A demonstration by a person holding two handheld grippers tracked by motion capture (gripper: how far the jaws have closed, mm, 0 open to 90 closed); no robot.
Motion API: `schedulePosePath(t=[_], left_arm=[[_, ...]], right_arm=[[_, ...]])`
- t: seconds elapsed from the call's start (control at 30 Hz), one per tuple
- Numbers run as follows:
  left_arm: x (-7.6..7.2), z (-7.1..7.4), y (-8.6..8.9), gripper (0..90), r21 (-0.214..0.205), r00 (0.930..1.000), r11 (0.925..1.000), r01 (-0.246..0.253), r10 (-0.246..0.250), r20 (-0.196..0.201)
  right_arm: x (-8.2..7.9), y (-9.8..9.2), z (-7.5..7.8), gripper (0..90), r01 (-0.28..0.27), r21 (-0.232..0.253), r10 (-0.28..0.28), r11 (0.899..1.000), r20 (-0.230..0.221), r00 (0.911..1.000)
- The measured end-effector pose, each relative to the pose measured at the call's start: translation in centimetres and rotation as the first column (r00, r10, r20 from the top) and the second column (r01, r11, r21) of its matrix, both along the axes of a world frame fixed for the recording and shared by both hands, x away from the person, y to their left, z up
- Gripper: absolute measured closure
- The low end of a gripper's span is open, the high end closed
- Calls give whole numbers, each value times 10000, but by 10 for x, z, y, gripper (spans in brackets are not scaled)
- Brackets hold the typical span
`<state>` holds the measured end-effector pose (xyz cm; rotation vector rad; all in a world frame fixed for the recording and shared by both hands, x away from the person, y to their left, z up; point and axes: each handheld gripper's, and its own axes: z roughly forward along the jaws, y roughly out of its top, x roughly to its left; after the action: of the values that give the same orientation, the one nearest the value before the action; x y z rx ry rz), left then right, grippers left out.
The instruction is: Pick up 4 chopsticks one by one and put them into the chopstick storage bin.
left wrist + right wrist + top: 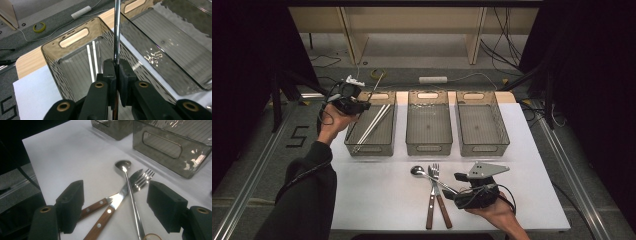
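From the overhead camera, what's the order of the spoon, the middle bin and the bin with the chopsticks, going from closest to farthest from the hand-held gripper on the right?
1. Spoon: lies just left of the right hand-held gripper, at the front of the table.
2. Middle bin: farther back, centre of the row.
3. Bin with the chopsticks: back left, beside the other hand-held gripper.

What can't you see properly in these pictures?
- Chopstick: the left gripper is shut on it; the left gripper view's top edge cuts off its end.
- Spoon handle end: cut off at the right gripper view's bottom edge.
- Knife and fork: crossed and small in the high view.
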<state>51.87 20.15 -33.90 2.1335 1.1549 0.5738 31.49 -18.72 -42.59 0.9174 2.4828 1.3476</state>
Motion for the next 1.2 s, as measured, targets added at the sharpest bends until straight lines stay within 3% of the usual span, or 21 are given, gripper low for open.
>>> schedulePosePath(t=[0.47,1.2], left_arm=[[13,-29,-2,848,-157,9992,9991,-385,383,-118],[16,-55,-3,846,-81,9963,9984,-564,558,-652]], right_arm=[[-1,0,0,310,-66,-33,66,10000,-26,10000],[-1,1,-1,311,-117,-96,117,9999,-41,9999]])
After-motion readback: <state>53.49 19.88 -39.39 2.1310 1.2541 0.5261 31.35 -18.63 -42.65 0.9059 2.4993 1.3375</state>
